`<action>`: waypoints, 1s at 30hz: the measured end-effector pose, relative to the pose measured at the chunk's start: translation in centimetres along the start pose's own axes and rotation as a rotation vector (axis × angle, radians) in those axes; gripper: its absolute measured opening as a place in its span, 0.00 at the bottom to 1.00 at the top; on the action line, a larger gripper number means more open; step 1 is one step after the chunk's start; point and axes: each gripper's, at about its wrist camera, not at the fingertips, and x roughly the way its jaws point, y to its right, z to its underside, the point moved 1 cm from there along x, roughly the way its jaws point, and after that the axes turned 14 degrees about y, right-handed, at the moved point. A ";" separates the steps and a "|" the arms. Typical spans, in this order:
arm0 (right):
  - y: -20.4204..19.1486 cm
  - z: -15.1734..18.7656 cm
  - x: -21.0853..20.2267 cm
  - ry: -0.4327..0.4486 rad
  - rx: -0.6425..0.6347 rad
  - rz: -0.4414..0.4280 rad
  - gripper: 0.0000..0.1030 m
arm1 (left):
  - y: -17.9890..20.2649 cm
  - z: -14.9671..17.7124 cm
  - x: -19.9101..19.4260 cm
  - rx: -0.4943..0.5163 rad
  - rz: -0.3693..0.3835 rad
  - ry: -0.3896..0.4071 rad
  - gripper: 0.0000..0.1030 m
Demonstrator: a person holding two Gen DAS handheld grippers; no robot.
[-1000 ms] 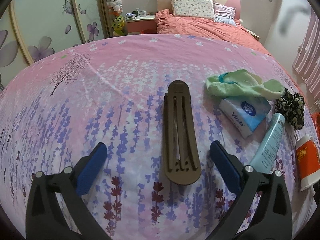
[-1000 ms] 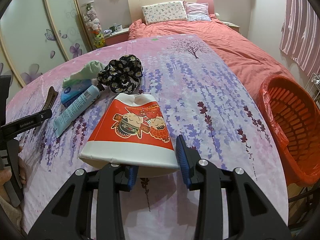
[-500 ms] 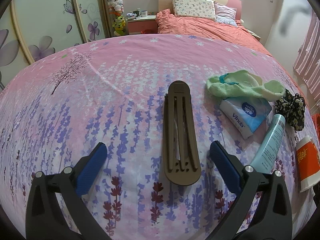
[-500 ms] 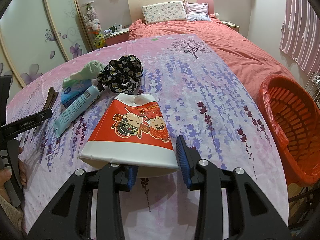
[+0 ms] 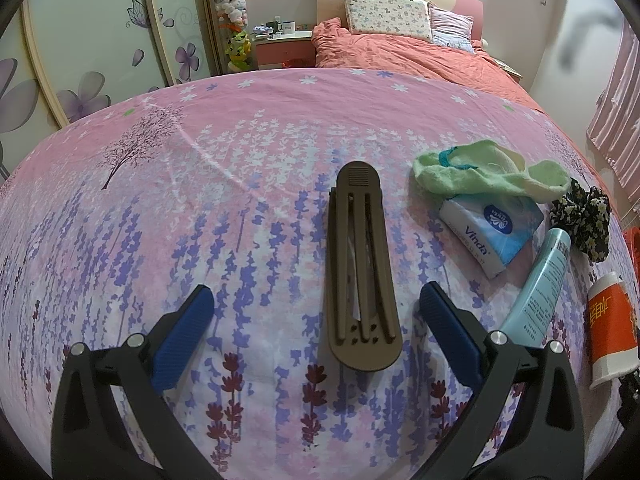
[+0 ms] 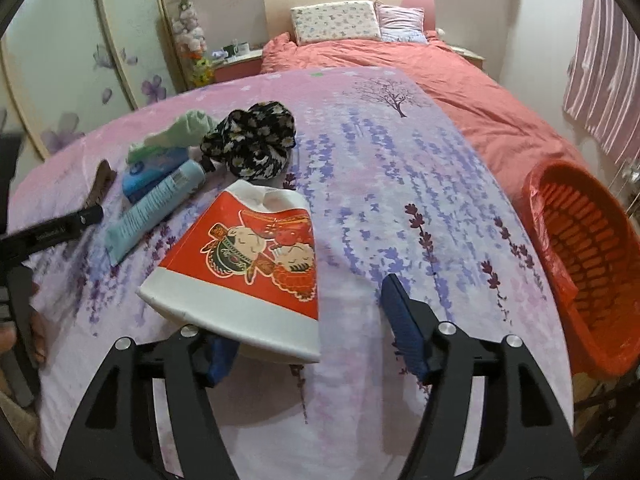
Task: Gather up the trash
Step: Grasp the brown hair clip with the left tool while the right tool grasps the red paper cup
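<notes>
Since the earlier frame, right tool point(image 6: 310, 326) jaws are opening; the right pad now stands clear of the crushed red-and-white paper cup point(image 6: 248, 268) between them on the lavender-print counter point(image 6: 400, 184). Orange plastic basket point(image 6: 588, 248) stands far right. Left tool point(image 5: 320, 328) is wide, straddling a brown plastic hair clip point(image 5: 362, 264).

hidden: right gripper point(image 6: 310, 340) left pad (behind paper cup point(image 6: 244, 264)) | cut off: basket point(image 6: 592, 248)
</notes>
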 end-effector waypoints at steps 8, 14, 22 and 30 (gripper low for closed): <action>-0.6 0.1 -0.2 0.000 -0.008 0.009 0.63 | 0.0 0.0 0.0 0.000 0.000 0.000 0.96; -0.4 0.1 -0.1 0.000 -0.005 0.006 0.63 | 0.0 0.0 0.0 0.001 0.000 0.000 0.96; 0.3 0.2 -0.7 0.016 0.024 0.022 0.35 | 0.2 0.0 0.0 0.010 0.013 0.003 0.96; 1.7 0.3 -1.0 0.034 0.092 -0.012 0.16 | 1.9 -0.8 -0.2 0.059 0.065 0.042 0.62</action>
